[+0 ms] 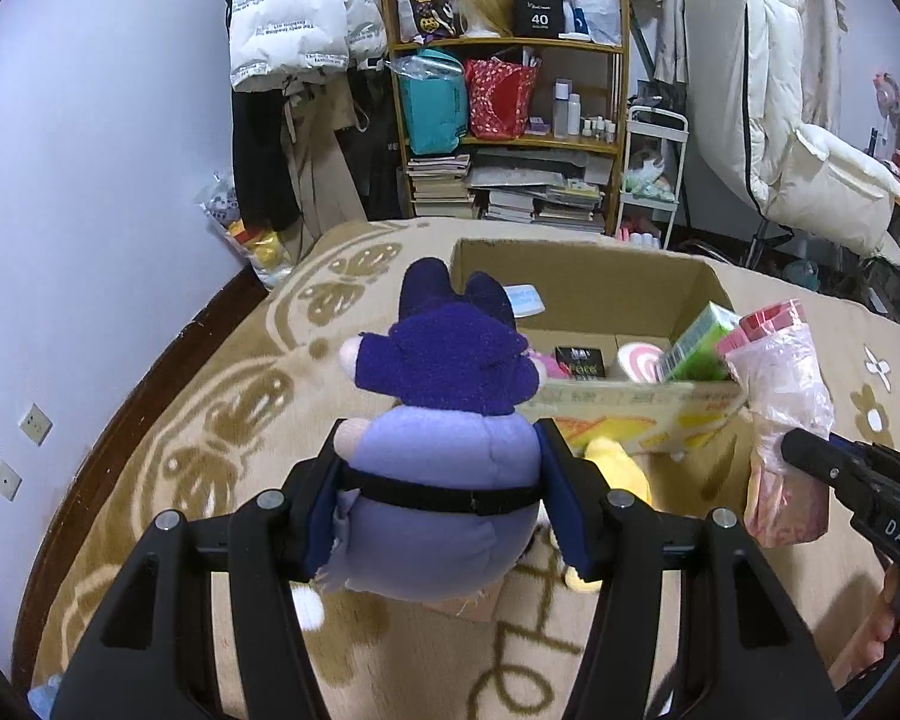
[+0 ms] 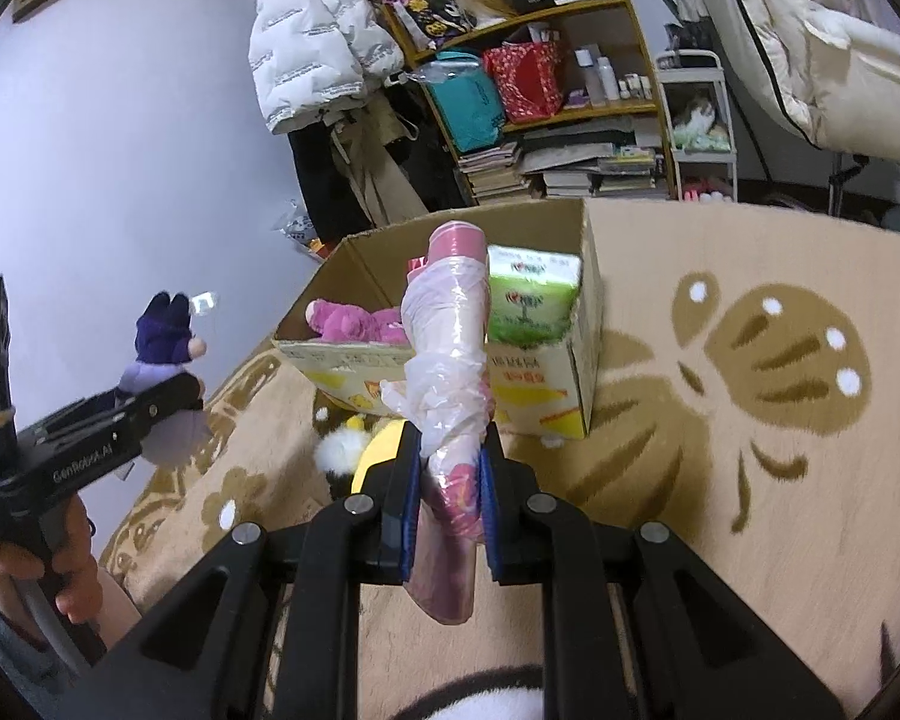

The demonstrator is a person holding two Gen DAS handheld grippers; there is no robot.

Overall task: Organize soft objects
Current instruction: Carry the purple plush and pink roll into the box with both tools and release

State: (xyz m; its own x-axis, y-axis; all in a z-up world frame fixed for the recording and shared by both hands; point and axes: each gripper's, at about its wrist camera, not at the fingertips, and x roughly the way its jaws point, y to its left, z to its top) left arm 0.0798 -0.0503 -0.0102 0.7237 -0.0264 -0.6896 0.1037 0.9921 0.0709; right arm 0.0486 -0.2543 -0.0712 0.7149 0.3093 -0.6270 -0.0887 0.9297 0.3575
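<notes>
Above the patterned blanket (image 1: 222, 420), the left gripper (image 1: 444, 480) grasps a purple plush doll (image 1: 450, 420) just before the open cardboard box (image 1: 576, 282). Rightward, the right gripper (image 2: 447, 498) clenches a plastic-wrapped pink bundle (image 2: 450, 348) beside the box's near corner.

Purple-lilac plush doll (image 1: 444, 420); pink bagged roll (image 2: 450, 360); beige blanket (image 2: 750, 480), tan flower pattern

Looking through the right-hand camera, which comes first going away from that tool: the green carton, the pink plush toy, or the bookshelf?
Going away from the right tool, which grips a plastic-wrapped pink bundle:
1. Green carton, at the cardboard box's near right corner.
2. Pink plush toy, inside the box, left.
3. Bookshelf, against the back wall.
</notes>
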